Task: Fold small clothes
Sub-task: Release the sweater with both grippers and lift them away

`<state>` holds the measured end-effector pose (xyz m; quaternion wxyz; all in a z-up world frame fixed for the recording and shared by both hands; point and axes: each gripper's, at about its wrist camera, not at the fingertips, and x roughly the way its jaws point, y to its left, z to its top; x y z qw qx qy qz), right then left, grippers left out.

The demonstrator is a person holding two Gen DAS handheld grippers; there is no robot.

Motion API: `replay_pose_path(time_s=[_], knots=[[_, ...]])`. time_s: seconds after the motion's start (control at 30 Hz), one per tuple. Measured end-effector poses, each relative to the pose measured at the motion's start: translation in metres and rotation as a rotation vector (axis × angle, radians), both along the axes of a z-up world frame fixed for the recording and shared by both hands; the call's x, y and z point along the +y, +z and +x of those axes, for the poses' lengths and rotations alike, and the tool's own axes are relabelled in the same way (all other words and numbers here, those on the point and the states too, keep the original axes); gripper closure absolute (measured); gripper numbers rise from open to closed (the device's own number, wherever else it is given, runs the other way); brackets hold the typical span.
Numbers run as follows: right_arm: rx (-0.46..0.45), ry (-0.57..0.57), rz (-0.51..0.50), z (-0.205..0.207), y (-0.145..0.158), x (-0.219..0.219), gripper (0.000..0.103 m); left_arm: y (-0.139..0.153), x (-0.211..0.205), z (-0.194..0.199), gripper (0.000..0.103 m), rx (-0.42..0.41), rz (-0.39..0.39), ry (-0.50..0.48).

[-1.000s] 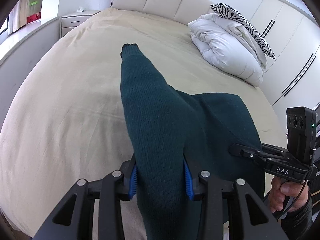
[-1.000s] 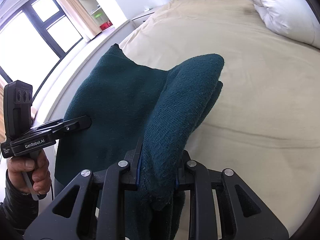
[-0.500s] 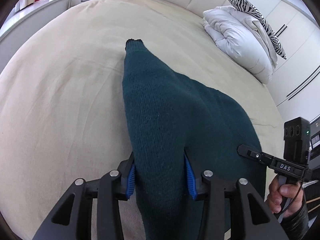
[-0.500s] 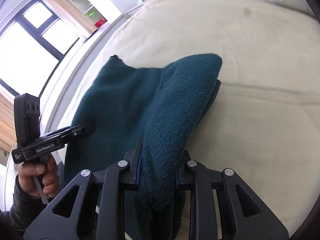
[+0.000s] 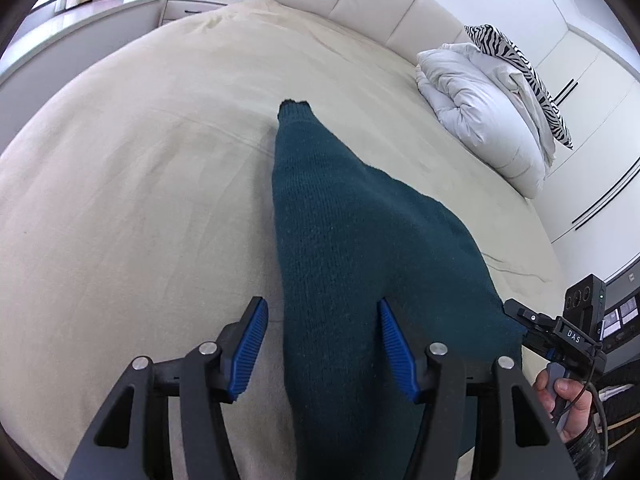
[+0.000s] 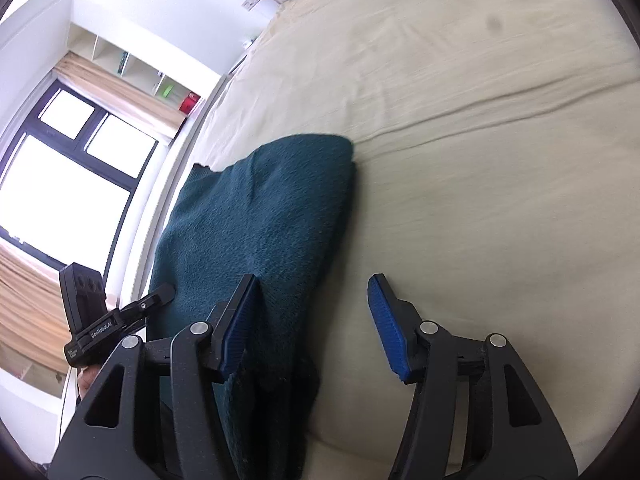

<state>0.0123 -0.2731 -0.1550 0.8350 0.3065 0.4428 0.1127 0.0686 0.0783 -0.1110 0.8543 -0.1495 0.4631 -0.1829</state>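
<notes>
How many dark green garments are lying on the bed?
1. One dark green knitted sweater lies on the beige bed, near its front edge, between the two grippers. Nothing else seems hidden under it.

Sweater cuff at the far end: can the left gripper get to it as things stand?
Probably yes. The left gripper, jaws opening, straddles the green sweater; the cuff lies straight ahead on the bed, nothing between but knit.

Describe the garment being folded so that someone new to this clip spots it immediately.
Start at the wide beige bed. In front of the white duvet piled by the headboard lies a dark teal knit sweater, one sleeve stretched toward the headboard. It is the only dark item on the pale bedding.
</notes>
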Motion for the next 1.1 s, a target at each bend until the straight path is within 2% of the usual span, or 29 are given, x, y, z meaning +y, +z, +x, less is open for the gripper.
replay_pose_path(time_s=[0.07, 0.17, 0.2, 0.27, 0.33, 0.4, 0.47, 0.57, 0.6, 0.67, 0.7, 0.77, 0.93, 1.03, 1.07, 1.1], knots=[[-0.002, -0.041, -0.038, -0.007, 0.000, -0.023, 0.048, 0.013, 0.004, -0.008, 0.043, -0.053, 0.041, 0.035], [-0.024, -0.084, -0.114, -0.024, 0.017, -0.036, 0.047, 0.034, 0.005, -0.021, 0.042, -0.139, 0.108, 0.062], [-0.047, -0.087, -0.133, -0.029, 0.026, -0.034, 0.047, 0.042, 0.003, -0.027, 0.039, -0.169, 0.106, 0.056], [-0.103, -0.058, -0.118, -0.040, 0.040, -0.030, 0.047, 0.054, -0.006, -0.036, 0.029, -0.220, 0.086, 0.011], [-0.156, 0.033, -0.036, -0.043, 0.052, -0.016, 0.047, 0.055, -0.020, -0.039, 0.025, -0.236, 0.076, -0.053], [-0.163, 0.146, 0.075, -0.037, 0.052, 0.004, 0.047, 0.042, -0.028, -0.035, 0.025, -0.215, 0.082, -0.074], [-0.150, 0.191, 0.127, -0.025, 0.041, 0.031, 0.047, 0.022, -0.030, -0.026, 0.026, -0.156, 0.067, -0.071], [-0.034, 0.195, 0.153, -0.012, 0.003, 0.037, 0.048, -0.001, -0.018, -0.020, 0.025, -0.076, 0.025, -0.044], [-0.022, 0.190, 0.195, -0.012, -0.010, 0.033, 0.048, -0.009, -0.013, -0.017, 0.025, -0.046, -0.002, -0.044], [-0.068, 0.184, 0.283, -0.015, -0.021, 0.022, 0.050, -0.022, -0.004, -0.016, 0.025, -0.005, -0.025, -0.019], [-0.076, 0.186, 0.309, -0.015, -0.026, 0.018, 0.051, -0.024, -0.002, -0.018, 0.025, -0.004, -0.047, -0.016], [-0.093, 0.205, 0.322, -0.016, -0.030, 0.016, 0.052, -0.020, -0.001, -0.025, 0.025, -0.025, -0.044, -0.005], [-0.114, 0.222, 0.277, -0.025, -0.024, 0.017, 0.050, 0.010, 0.002, -0.035, 0.025, -0.126, -0.032, 0.016], [-0.115, 0.191, 0.191, -0.033, -0.014, 0.013, 0.048, 0.038, 0.001, -0.047, 0.023, -0.243, 0.038, 0.043], [-0.109, 0.164, 0.128, -0.034, -0.009, 0.009, 0.045, 0.050, -0.002, -0.053, 0.017, -0.301, 0.078, 0.055], [-0.111, 0.145, 0.060, -0.037, -0.002, 0.009, 0.045, 0.061, -0.006, -0.061, 0.006, -0.358, 0.113, 0.066]])
